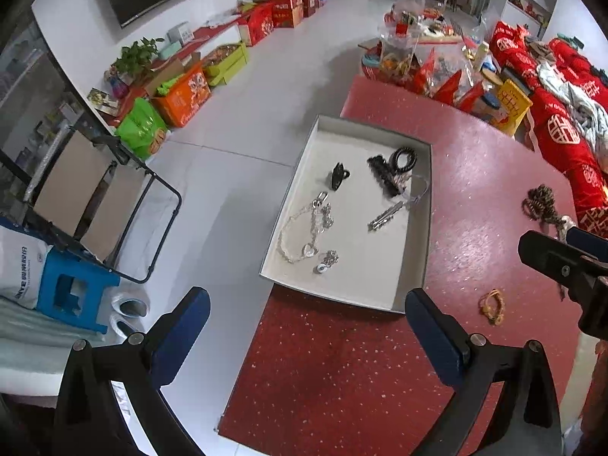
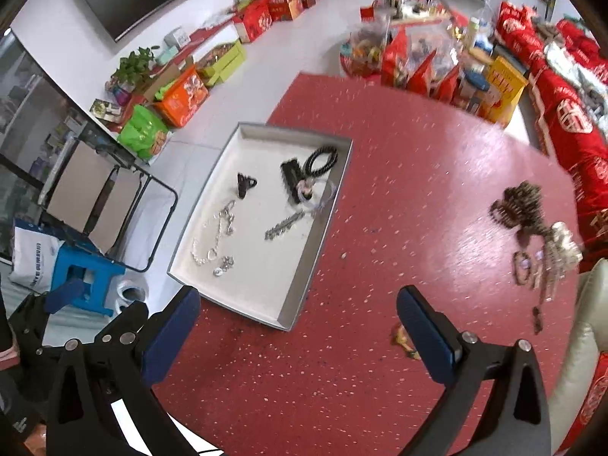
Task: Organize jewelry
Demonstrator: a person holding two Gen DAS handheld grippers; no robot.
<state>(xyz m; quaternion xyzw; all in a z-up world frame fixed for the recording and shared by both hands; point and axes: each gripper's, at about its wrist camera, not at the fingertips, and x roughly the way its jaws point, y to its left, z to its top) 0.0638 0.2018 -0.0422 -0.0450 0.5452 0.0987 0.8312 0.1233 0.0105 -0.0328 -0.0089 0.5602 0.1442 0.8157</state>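
While both grippers are hovering over the speckled red tabletop [image 2: 380, 197], nothing is sitting between their blue-padded fingers. Left gripper [image 1: 307, 326]: jaws standing wide apart, near edge of the shallow white rectangular tray [image 1: 380, 269] just ahead. Right gripper [image 2: 298, 326]: jaws likewise spread, empty. Lying in the tray: silver chain necklace [image 1: 300, 228], black hair clips [image 1: 383, 174], black coiled hair tie [image 1: 403, 159]. Small orange-gold bracelet [image 1: 493, 305] is resting on the table right of the tray; brown beaded pile [image 2: 520, 205] is lying farther right.

A blue stool [image 1: 72, 296] stands on the floor beside a folding chair [image 1: 98, 197], near an orange box [image 1: 182, 95].
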